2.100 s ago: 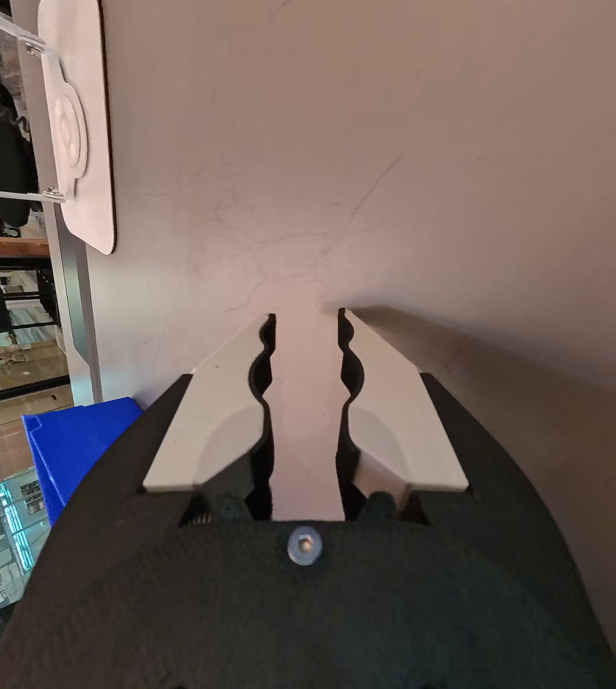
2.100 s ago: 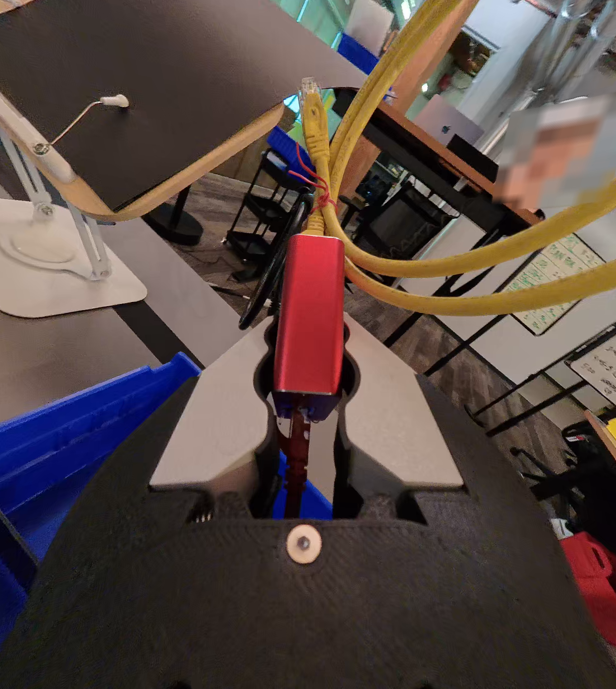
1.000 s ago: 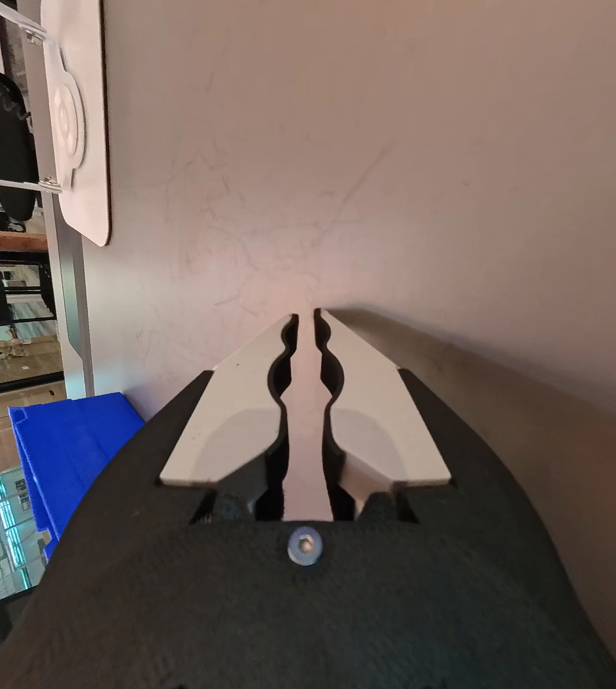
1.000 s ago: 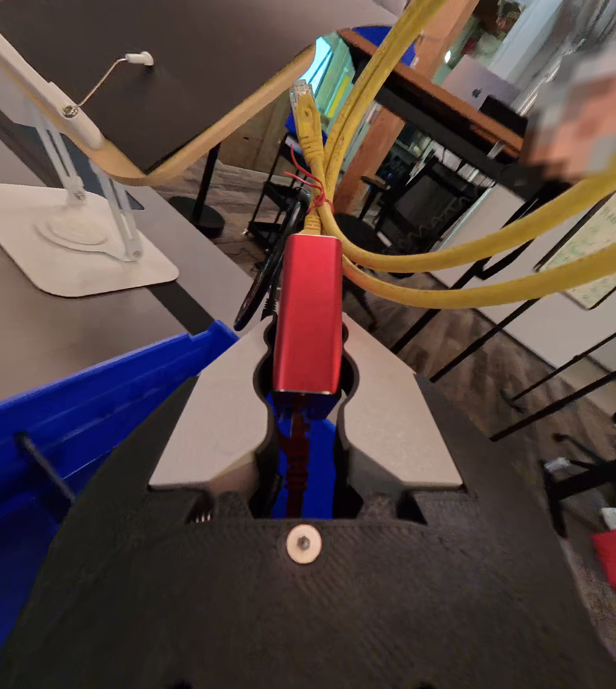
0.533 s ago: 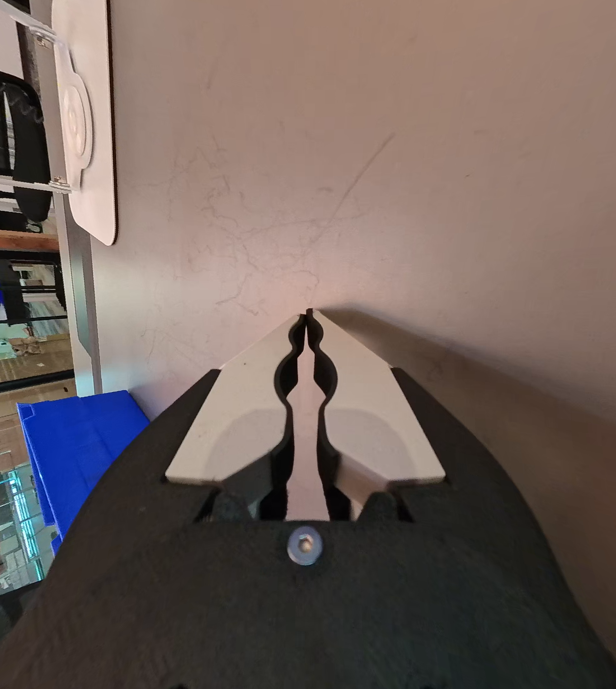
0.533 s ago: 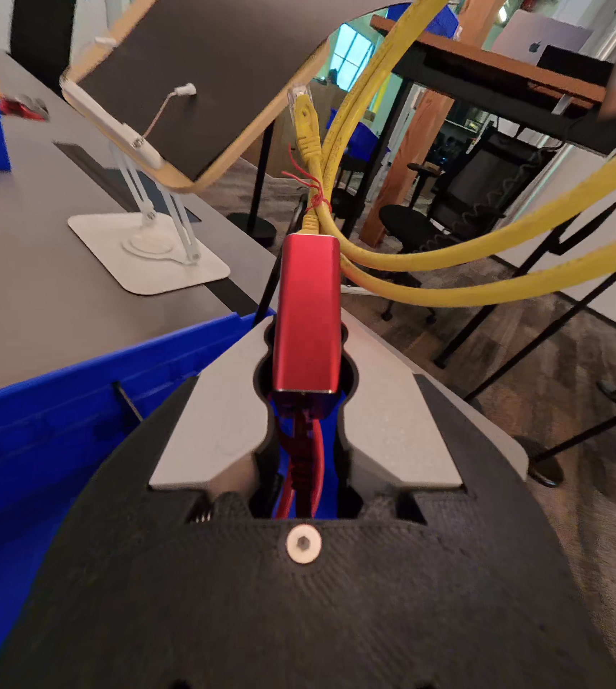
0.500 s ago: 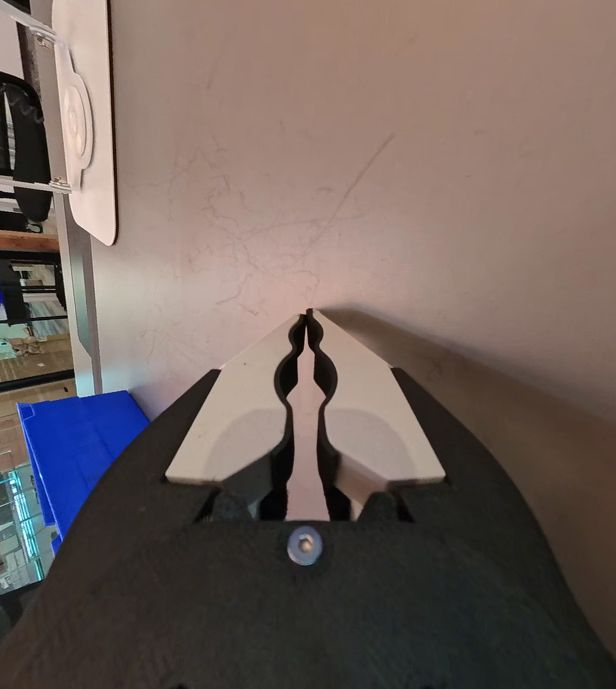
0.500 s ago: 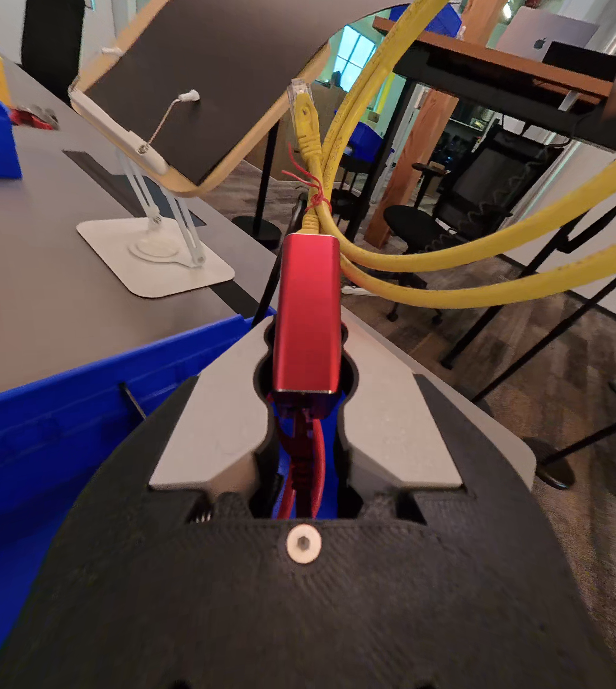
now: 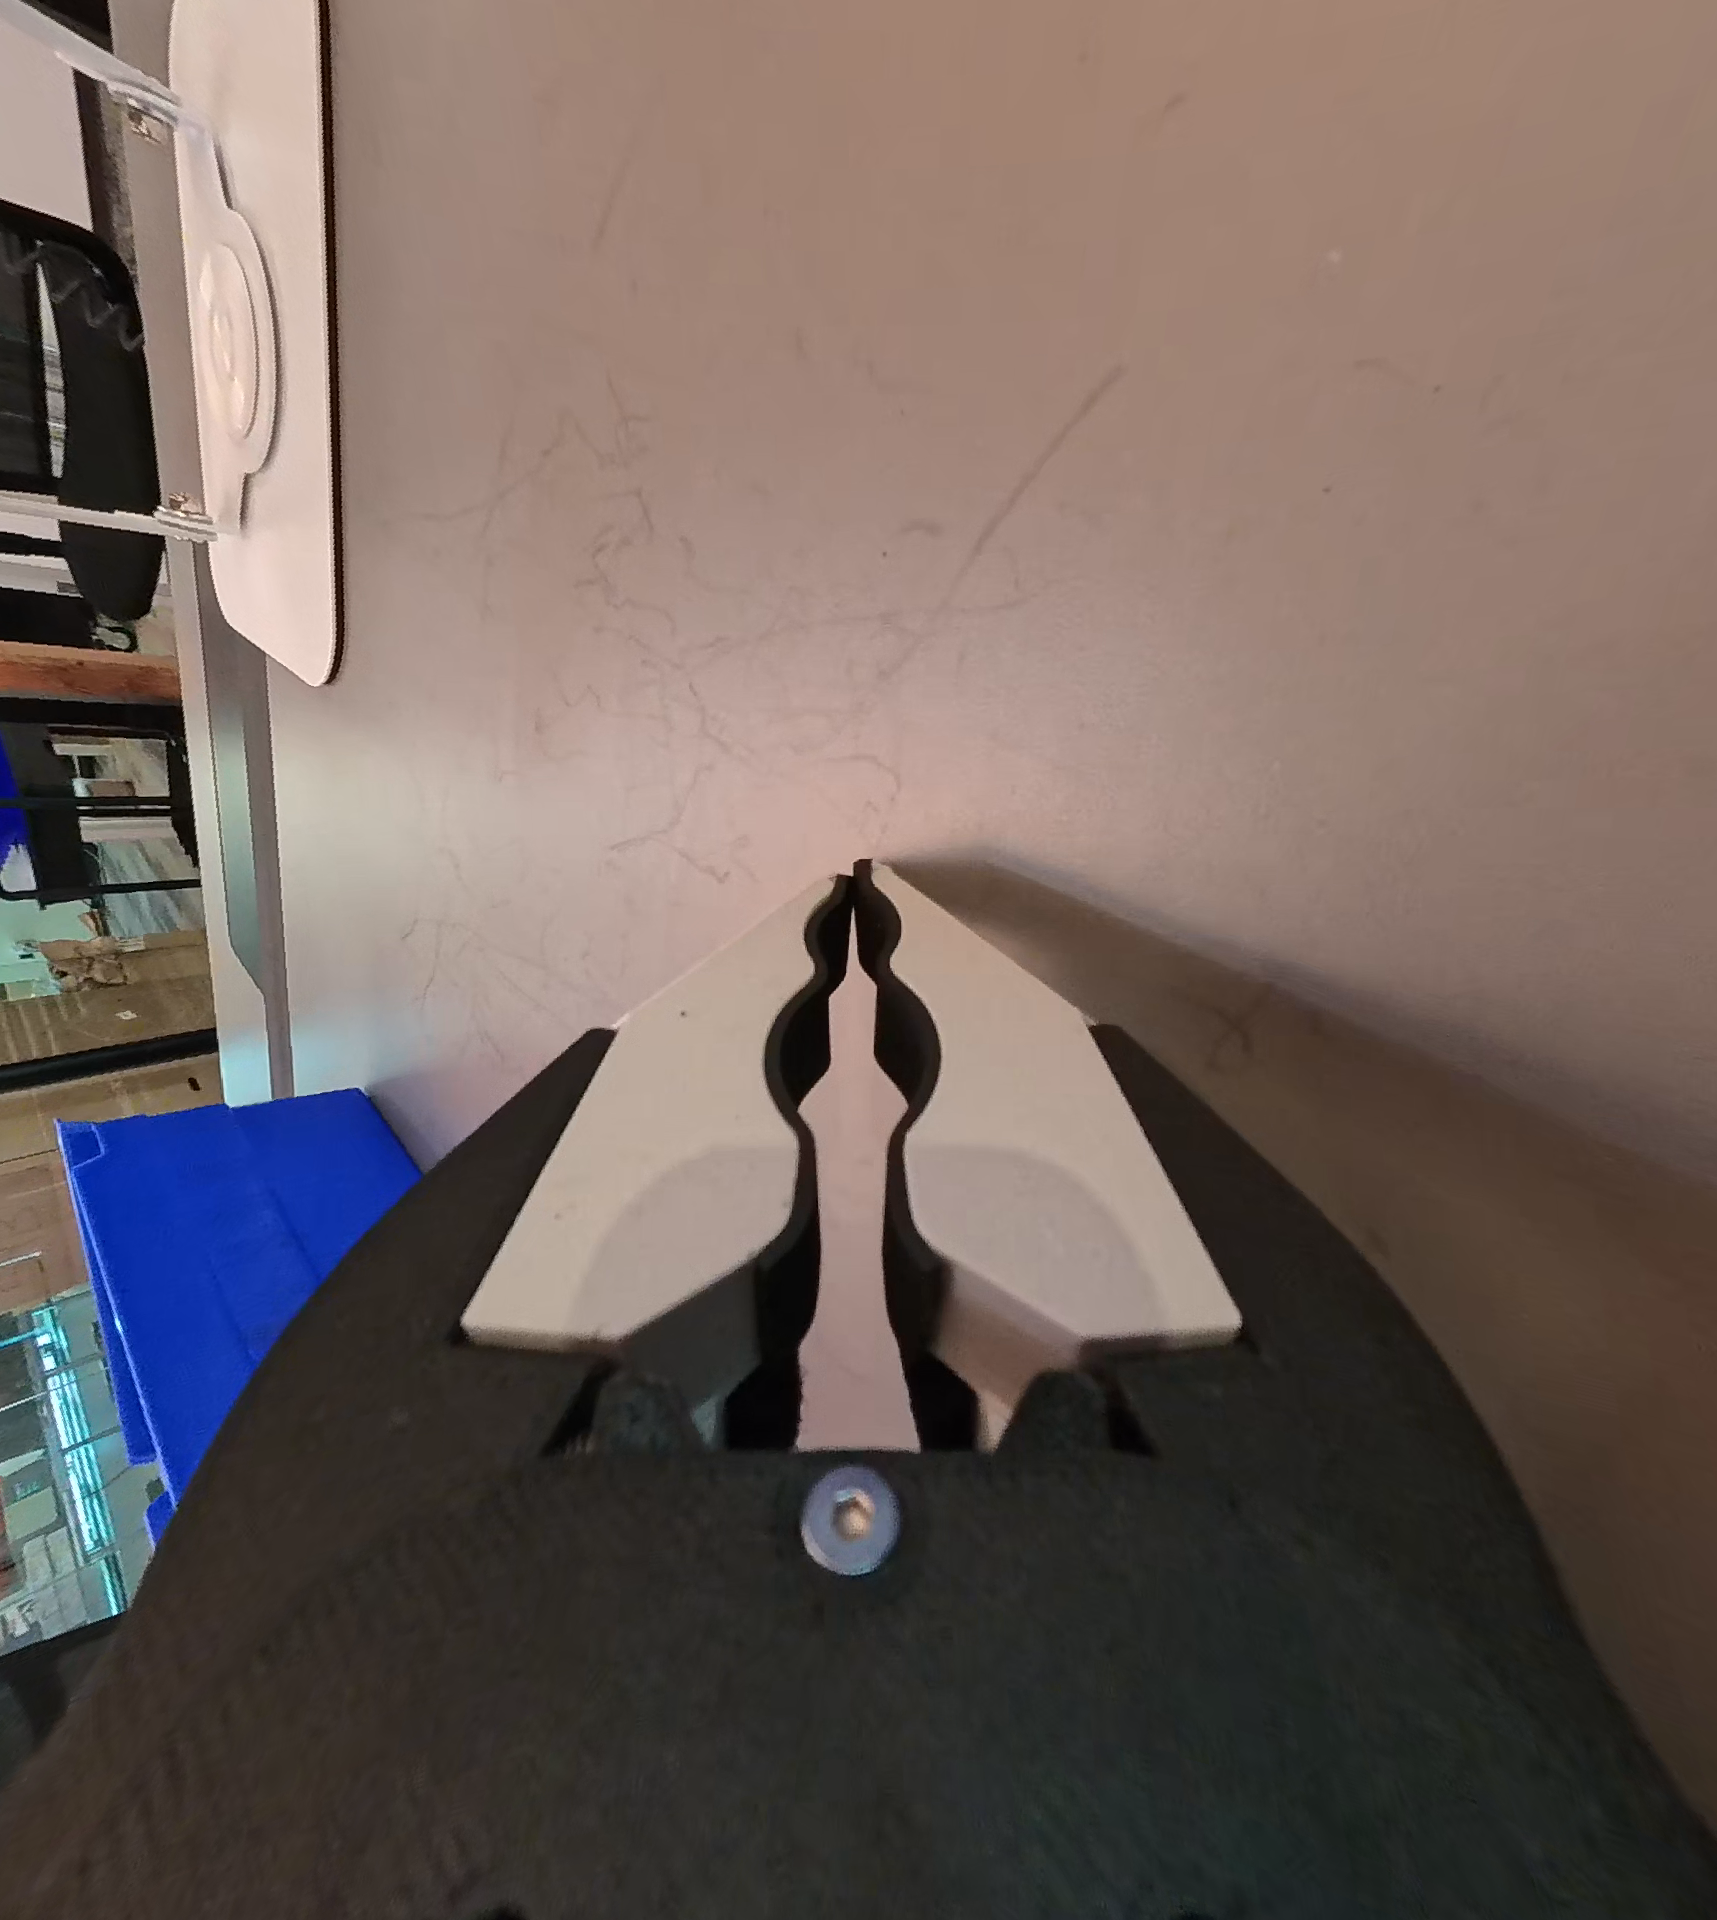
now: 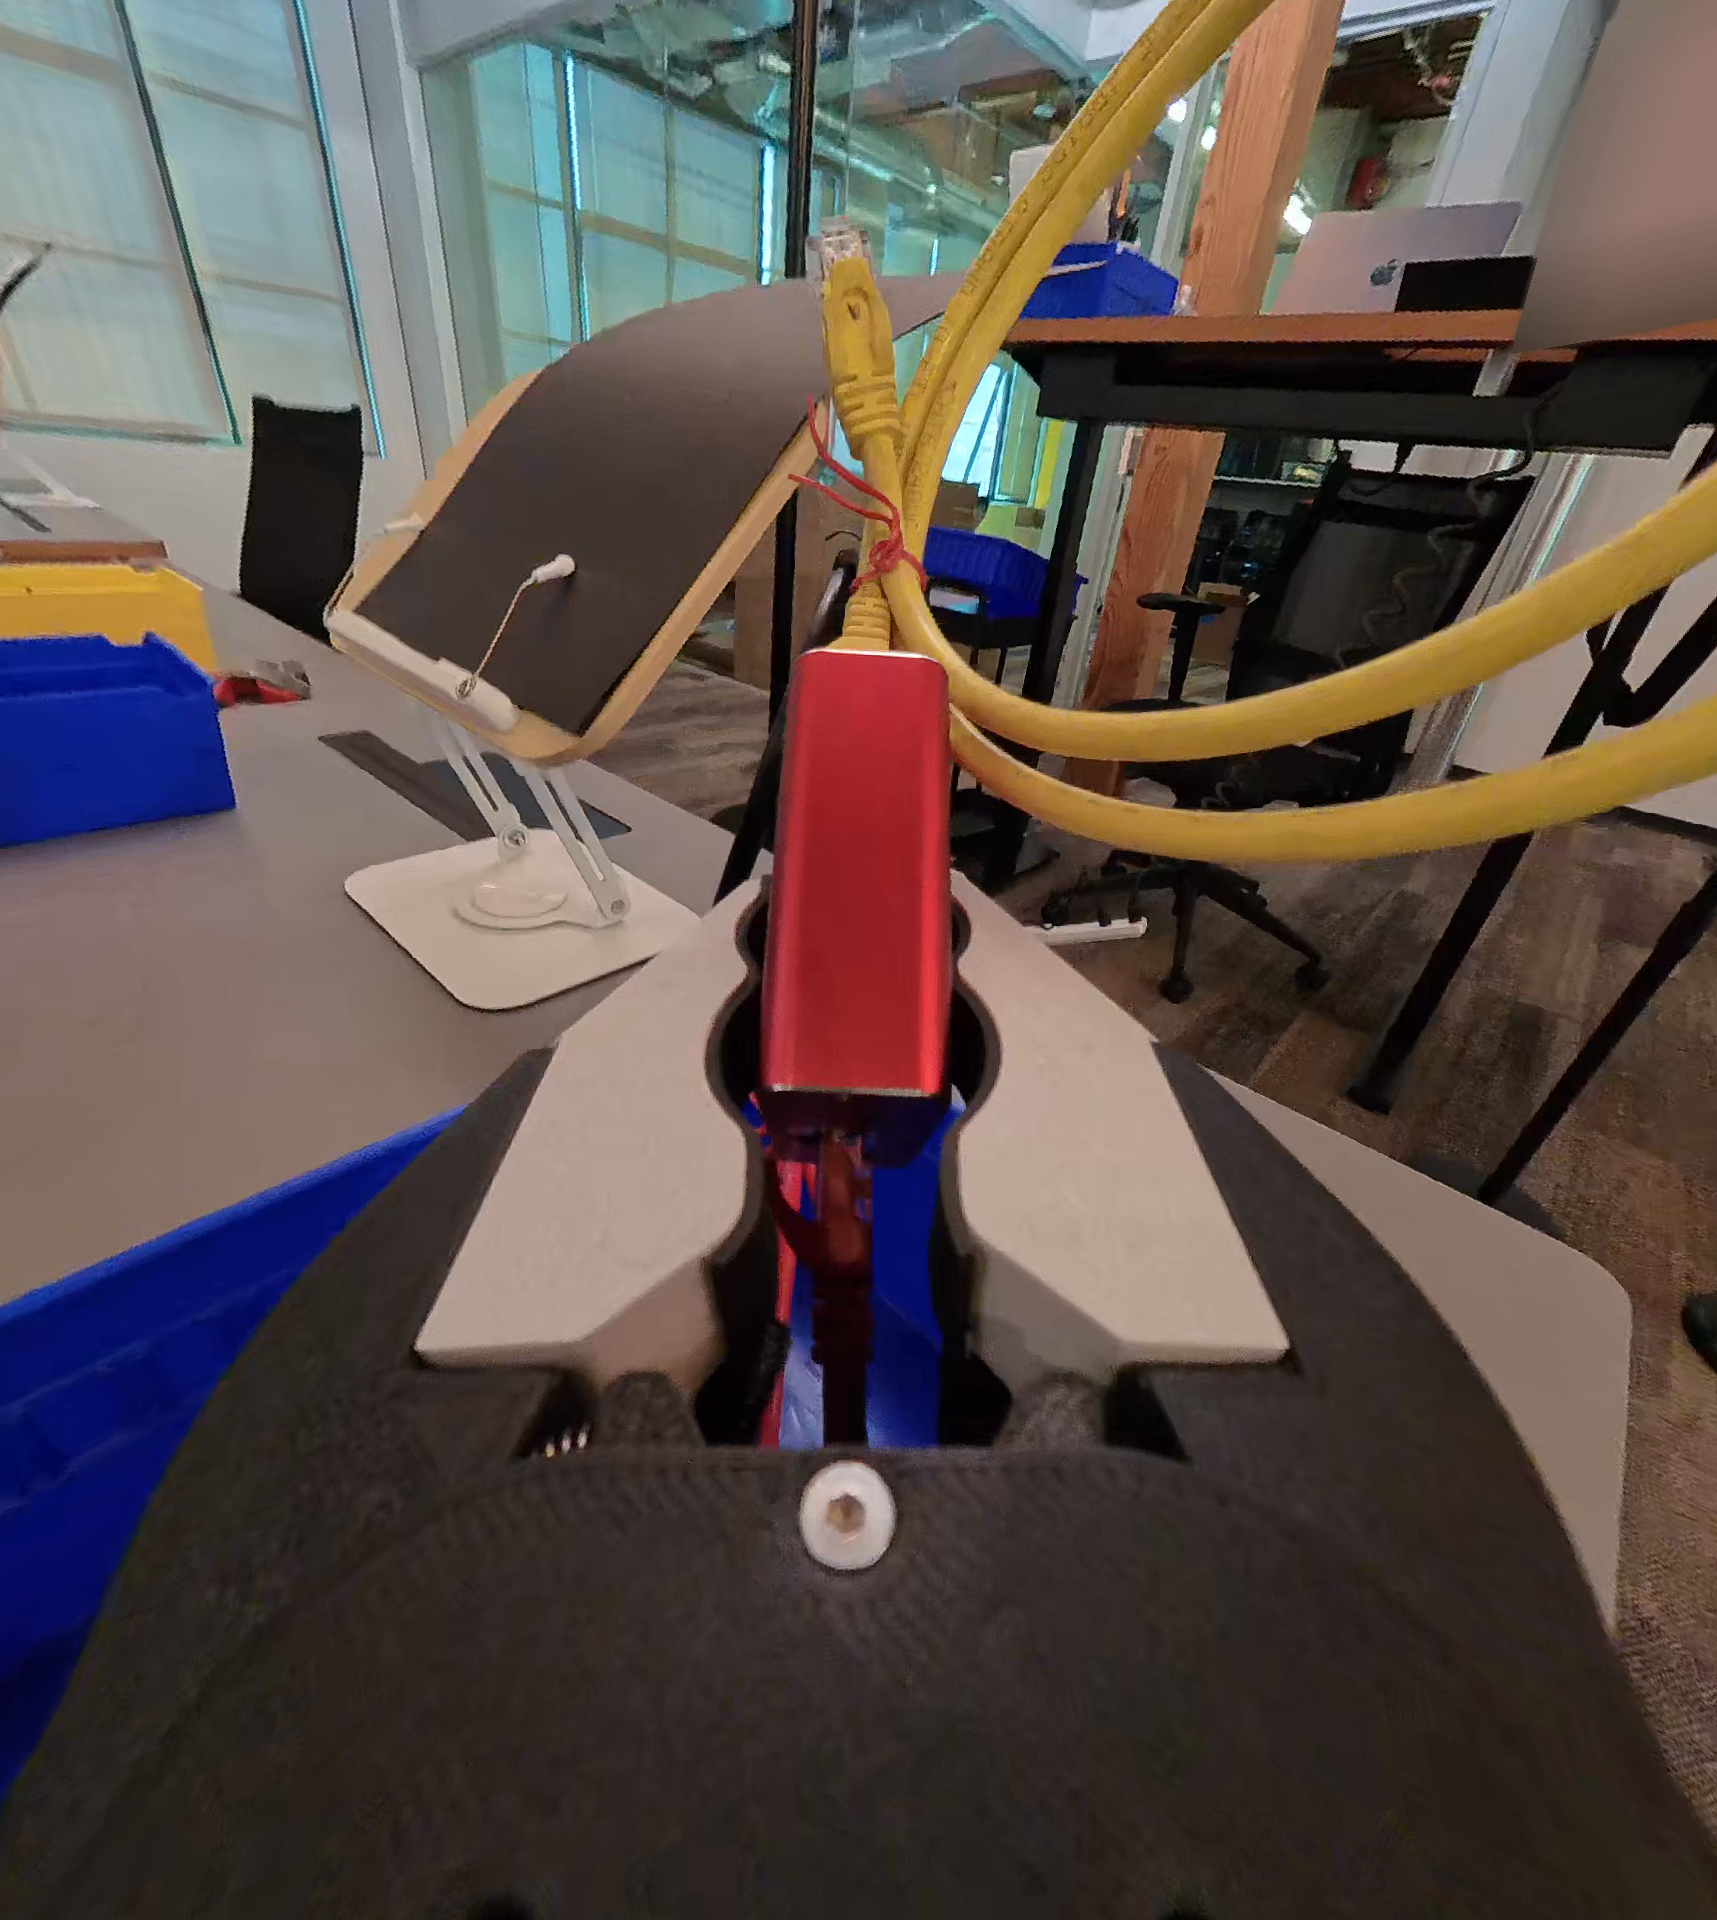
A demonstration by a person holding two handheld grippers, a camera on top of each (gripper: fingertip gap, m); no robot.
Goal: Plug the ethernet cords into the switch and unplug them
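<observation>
My right gripper (image 10: 854,914) is shut on a red metal switch (image 10: 856,873) and holds it in the air, pointing forward. A yellow ethernet cord (image 10: 1353,696) is plugged into the switch's far end and loops off to the right. A loose yellow plug (image 10: 859,332) sticks up above the switch, tied to the loop with red string. A red cord (image 10: 838,1226) hangs from the switch's near end. My left gripper (image 9: 859,873) is shut and empty, lying sideways close to the grey tabletop (image 9: 1041,468). The switch and cords do not show in the left wrist view.
A blue bin (image 10: 106,1403) sits right under my right gripper; it also shows in the left wrist view (image 9: 210,1247). A tilted board on a white stand (image 10: 521,914) stands ahead on the grey table (image 10: 106,987). Another blue bin (image 10: 54,727) sits far left. The table edge drops off to the right. Left tips to right tips: about 60 cm.
My left gripper's fingers have closed from a narrow gap to touching. My right gripper has swung and tilted up with the switch, so the view now faces the room and windows.
</observation>
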